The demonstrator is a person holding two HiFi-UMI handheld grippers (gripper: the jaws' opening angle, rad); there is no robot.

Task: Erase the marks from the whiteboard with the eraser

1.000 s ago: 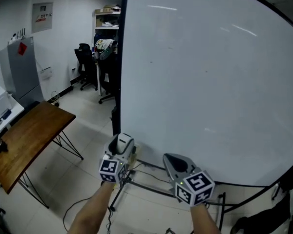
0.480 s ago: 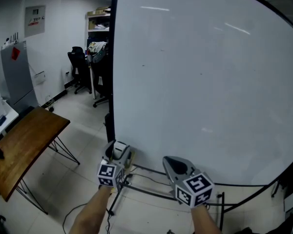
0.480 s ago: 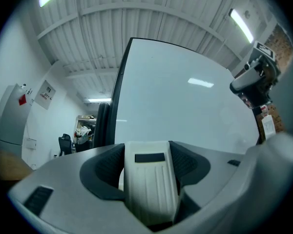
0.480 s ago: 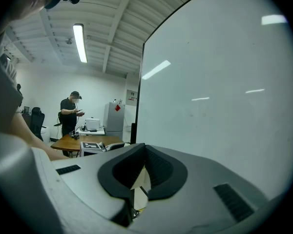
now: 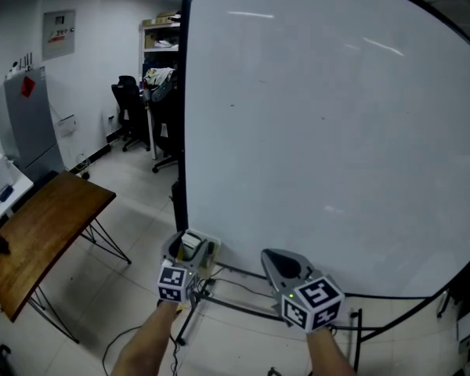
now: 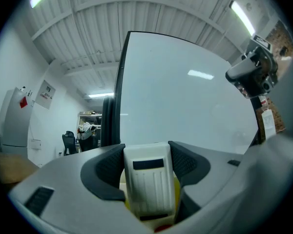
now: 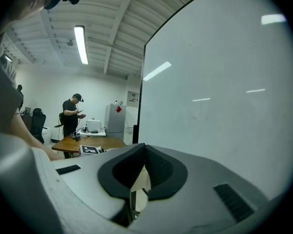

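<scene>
The left gripper [image 5: 188, 245] pinches the white eraser [image 6: 146, 186] between its jaws, which stand wide on the eraser's two sides. The eraser's long axis runs along the jaws, toward 12 o'clock in the left gripper view. In the head view the whiteboard [image 5: 329, 147] rises at 12 to 1 o'clock from these jaws. It looks almost clean, with only tiny dark specks [image 5: 233, 105] high up at 12 o'clock. The left hand sits low and about level at the board's lower left corner, so I judge it must go up and forward. The right gripper [image 5: 282, 263], at 3 o'clock from the left one, has its jaws pressed together on nothing.
</scene>
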